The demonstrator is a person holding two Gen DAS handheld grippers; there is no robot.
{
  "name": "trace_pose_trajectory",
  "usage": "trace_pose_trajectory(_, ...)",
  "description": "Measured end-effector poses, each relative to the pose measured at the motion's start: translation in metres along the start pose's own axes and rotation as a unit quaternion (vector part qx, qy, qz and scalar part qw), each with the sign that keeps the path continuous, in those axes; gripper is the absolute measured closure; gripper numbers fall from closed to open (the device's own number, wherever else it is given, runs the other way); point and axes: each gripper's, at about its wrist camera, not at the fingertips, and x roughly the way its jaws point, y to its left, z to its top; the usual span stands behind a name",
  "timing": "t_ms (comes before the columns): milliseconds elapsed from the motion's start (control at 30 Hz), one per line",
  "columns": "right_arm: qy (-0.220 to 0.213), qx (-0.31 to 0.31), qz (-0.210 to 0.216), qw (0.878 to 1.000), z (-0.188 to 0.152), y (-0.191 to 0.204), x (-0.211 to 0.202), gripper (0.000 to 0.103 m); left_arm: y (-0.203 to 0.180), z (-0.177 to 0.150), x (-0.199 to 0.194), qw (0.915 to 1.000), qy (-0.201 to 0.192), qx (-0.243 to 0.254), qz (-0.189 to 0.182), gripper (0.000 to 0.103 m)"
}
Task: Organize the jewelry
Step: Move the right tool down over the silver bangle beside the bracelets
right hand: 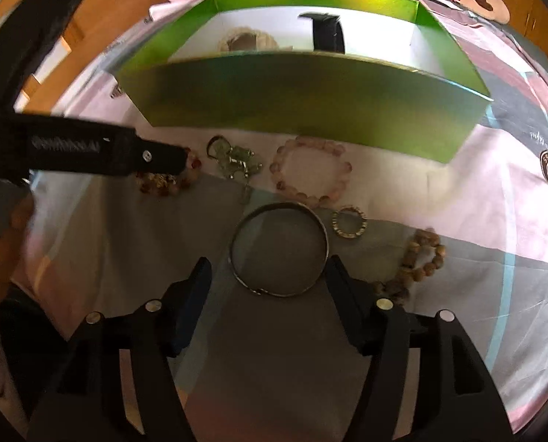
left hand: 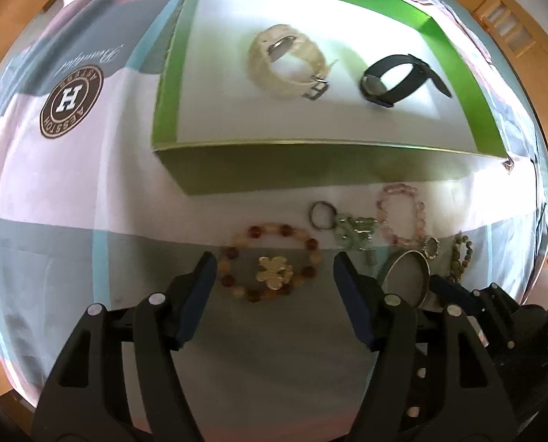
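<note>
A bracelet of brown and cream beads with a gold flower (left hand: 274, 272) lies on the cloth between the fingers of my left gripper (left hand: 274, 259), which is open and hangs above it. My right gripper (right hand: 268, 262) is open over the near part of a silver bangle (right hand: 279, 206), its pads not pressing on it. The bangle (left hand: 406, 255) also shows in the left wrist view. Behind stands a green box (left hand: 310, 143) holding a cream watch (left hand: 286, 60) and a black watch (left hand: 395, 77).
A pink bead bracelet (right hand: 310, 173), a green charm keyring (right hand: 237, 160), a small sparkly ring (right hand: 349, 223) and a strand of brownish beads (right hand: 421, 261) lie on the patterned cloth in front of the box (right hand: 292, 95). A hand (right hand: 4, 239) shows at the left.
</note>
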Motion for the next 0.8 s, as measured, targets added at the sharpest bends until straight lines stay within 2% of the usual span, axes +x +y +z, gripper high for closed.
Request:
trace_pose_trajectory(300, -0.007, -0.009, -0.014, 1.000, -0.002, 0.003, 0.005, 0.039, -0.002, 0.007, 0.019, 0.9998, 0.017, 0.002, 0.013, 0.039)
trace_pose_trajectory(567, -0.011, -0.016, -0.023, 1.000, -0.004, 0.004, 0.004, 0.039, -0.006, 0.007, 0.023, 0.9996, 0.014, 0.011, 0.023, 0.038)
trace_pose_trajectory(667, -0.012, -0.021, -0.029, 0.999, -0.004, 0.006, 0.006, 0.039, -0.017, 0.005, 0.024, 0.9992, 0.014, 0.021, 0.031, 0.035)
trace_pose_trajectory(800, -0.014, -0.021, -0.031, 0.999, -0.001, 0.009, 0.008, 0.041, -0.031, 0.002, 0.025, 0.9985, 0.010, 0.029, 0.045, 0.039)
